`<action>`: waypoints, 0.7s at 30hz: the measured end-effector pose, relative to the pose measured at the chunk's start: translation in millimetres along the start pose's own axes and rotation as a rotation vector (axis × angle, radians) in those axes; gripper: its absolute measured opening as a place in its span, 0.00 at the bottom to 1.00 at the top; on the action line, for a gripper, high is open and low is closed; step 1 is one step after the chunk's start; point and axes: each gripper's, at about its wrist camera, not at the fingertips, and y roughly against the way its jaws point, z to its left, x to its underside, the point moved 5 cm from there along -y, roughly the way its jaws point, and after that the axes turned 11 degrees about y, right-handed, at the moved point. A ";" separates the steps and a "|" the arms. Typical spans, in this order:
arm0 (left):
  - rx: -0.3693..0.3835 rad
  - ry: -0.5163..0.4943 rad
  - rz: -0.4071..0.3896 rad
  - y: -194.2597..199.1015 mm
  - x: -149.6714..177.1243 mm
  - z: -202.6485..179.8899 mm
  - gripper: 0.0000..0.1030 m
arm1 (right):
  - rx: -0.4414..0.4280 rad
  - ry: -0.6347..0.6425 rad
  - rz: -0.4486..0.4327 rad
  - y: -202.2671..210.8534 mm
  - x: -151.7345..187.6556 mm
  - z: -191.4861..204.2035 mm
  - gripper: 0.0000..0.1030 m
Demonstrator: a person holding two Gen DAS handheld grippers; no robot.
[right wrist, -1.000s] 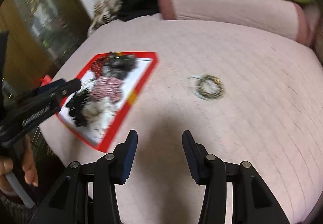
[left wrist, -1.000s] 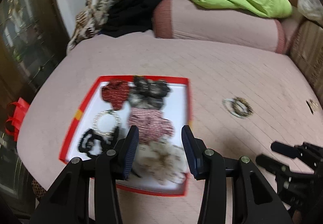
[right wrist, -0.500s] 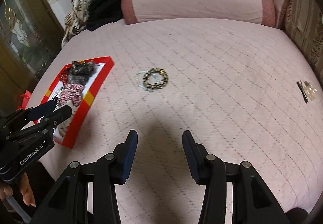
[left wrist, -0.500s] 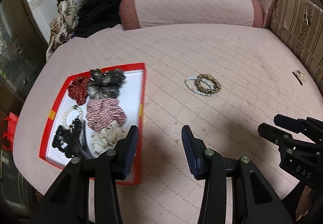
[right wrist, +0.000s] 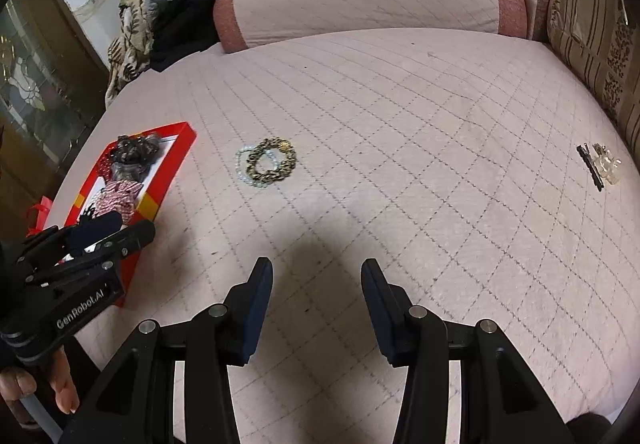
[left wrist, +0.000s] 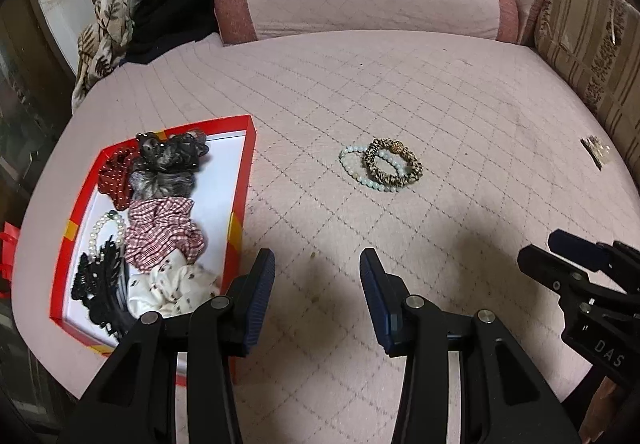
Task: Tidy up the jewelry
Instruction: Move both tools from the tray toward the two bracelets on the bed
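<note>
1. Across the left wrist view, we see the red tray [left wrist: 240, 180] at left already gathering scrunchies [left wrist: 164, 232] and a black claw clip [left wrist: 100, 284], so sorted pieces collect there. Our left gripper [left wrist: 316, 284] hangs partly open and empty; the leopard bracelet [left wrist: 392, 164] overlaps a pale bead bracelet [left wrist: 352, 168] at centre.
2. From the right wrist view, our right gripper [right wrist: 316, 292] is likewise parted, holding nothing; hair pins [right wrist: 598, 164] lie far right, apparently unsorted.
</note>
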 end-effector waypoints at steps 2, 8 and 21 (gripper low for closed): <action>0.008 0.018 0.011 -8.3 -5.2 0.8 0.41 | 0.009 0.001 0.006 -8.1 -3.4 -4.3 0.49; 0.031 0.050 0.023 -26.6 -25.3 2.3 0.41 | -0.023 -0.005 -0.010 -33.3 -21.1 -13.3 0.49; 0.060 0.102 0.069 -59.0 -43.8 3.5 0.41 | -0.072 0.097 0.005 -109.8 -88.6 6.7 0.49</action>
